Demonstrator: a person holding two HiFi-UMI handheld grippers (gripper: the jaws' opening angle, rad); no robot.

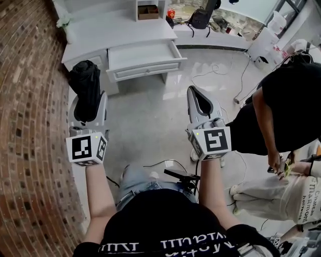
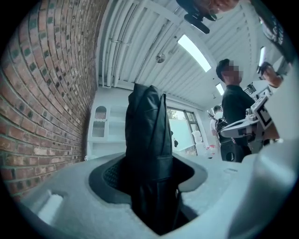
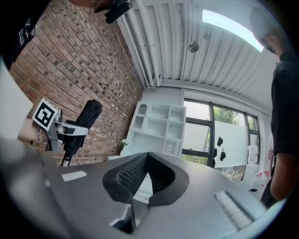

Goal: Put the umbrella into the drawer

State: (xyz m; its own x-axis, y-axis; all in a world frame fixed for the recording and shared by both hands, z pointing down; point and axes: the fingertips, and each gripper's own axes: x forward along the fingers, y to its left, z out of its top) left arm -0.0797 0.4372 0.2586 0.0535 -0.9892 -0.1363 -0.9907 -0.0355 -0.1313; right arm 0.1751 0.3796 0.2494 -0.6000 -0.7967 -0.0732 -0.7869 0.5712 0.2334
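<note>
A folded black umbrella stands upright between the jaws of my left gripper, which is shut on its lower part. In the left gripper view the umbrella fills the gap between the grey jaws and rises above them. Ahead, the white desk's drawer is pulled open, and its inside looks bare. My right gripper hangs to the right over the floor, its jaws meeting at the tips with nothing held. The right gripper view shows its pads together, and the umbrella off to the left.
A brick wall runs close along the left. A person in black stands at the right, with another's light trousers below. Cables trail over the floor. A cardboard box sits on the desk and a backpack behind it.
</note>
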